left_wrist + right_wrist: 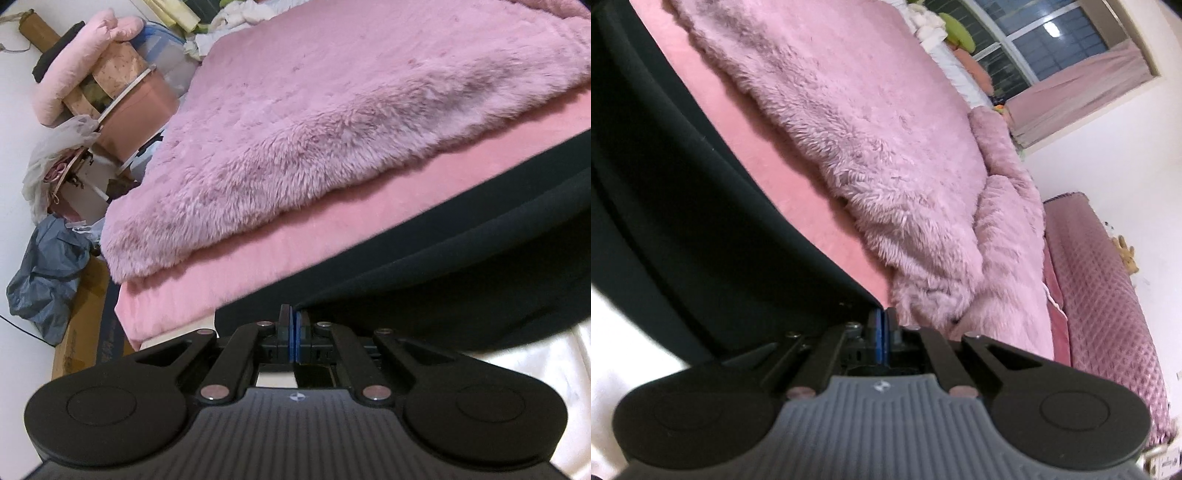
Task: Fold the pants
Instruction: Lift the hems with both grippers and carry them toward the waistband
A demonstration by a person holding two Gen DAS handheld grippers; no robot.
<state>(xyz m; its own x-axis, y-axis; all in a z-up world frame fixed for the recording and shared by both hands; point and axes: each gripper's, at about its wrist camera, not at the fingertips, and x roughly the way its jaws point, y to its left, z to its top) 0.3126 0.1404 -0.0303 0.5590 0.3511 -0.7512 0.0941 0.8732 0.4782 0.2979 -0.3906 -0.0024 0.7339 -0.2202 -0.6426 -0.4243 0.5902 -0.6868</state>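
Both grippers, left [294,320] and right [882,320], are pinching the black pants [461,280] (2 corners); keeping them level is wise.

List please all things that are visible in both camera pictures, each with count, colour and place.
pants: one, black, stretched between both grippers above the bed edge
fluffy blanket: one, pink, on the bed
bed sheet: one, pink, under the blanket
plastic bag: one, grey-blue, floor left of the bed
window: one, dark panes, far wall
quilted cover: one, mauve, right of the bed
left gripper: one, black, shut on pants
right gripper: one, black, shut on pants
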